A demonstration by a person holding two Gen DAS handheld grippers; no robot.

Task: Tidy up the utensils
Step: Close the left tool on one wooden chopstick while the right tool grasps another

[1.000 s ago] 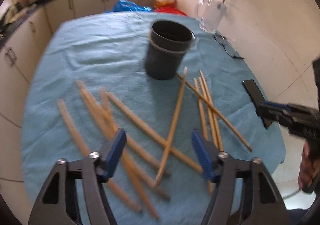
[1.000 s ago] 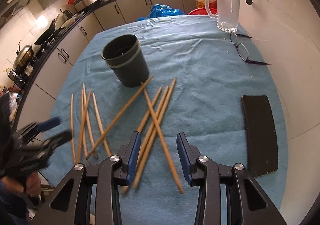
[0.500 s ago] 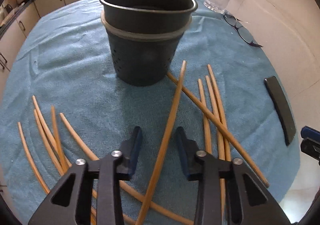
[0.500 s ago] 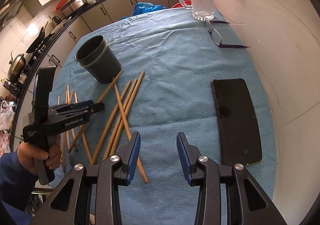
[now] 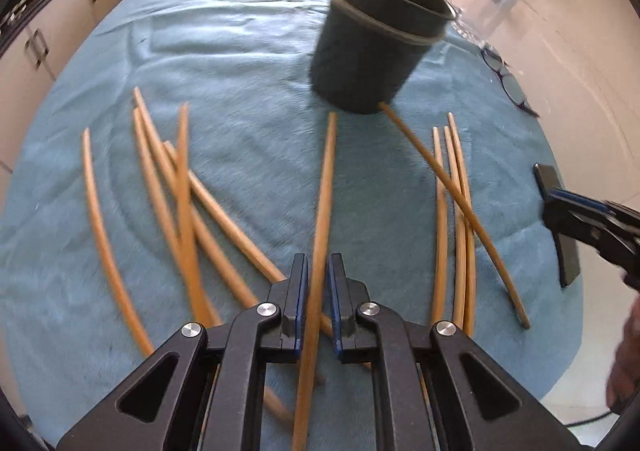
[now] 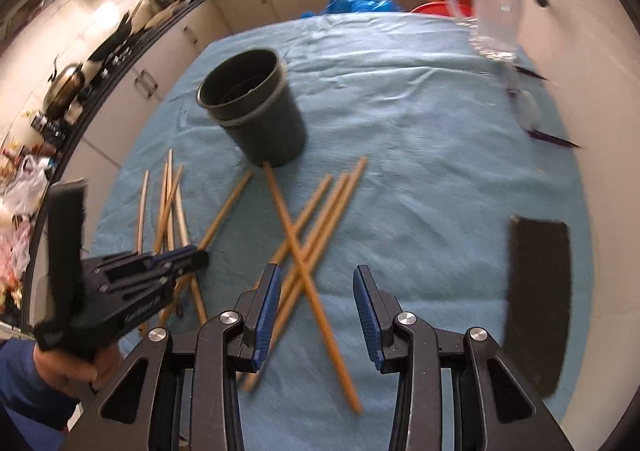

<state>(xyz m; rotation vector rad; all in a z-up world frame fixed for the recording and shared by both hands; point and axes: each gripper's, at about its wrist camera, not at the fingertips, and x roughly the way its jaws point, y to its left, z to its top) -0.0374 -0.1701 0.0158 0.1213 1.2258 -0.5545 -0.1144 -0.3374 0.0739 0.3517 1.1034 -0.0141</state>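
Observation:
Several wooden chopsticks lie scattered on a blue cloth [image 5: 240, 51] in front of a dark grey utensil holder [image 5: 376, 39], which also shows in the right wrist view [image 6: 256, 107]. My left gripper [image 5: 318, 271] is shut on one chopstick [image 5: 326, 187] that points toward the holder; the same gripper shows in the right wrist view [image 6: 200, 255]. My right gripper [image 6: 316, 291] is open and empty above a crossed bunch of chopsticks [image 6: 308, 239]. It shows at the right edge of the left wrist view [image 5: 560, 207].
A black phone [image 6: 538, 291] lies at the right edge of the cloth. A glass mug [image 6: 492, 11] and eyeglasses [image 6: 528, 111] sit at the far right. Kitchen cabinets and a counter with pots run behind the table. A loose group of chopsticks [image 5: 168, 187] lies at the left.
My left gripper has closed on the chopstick that lay between its fingers and swung left. My right gripper has moved back over the crossed chopsticks and stayed open.

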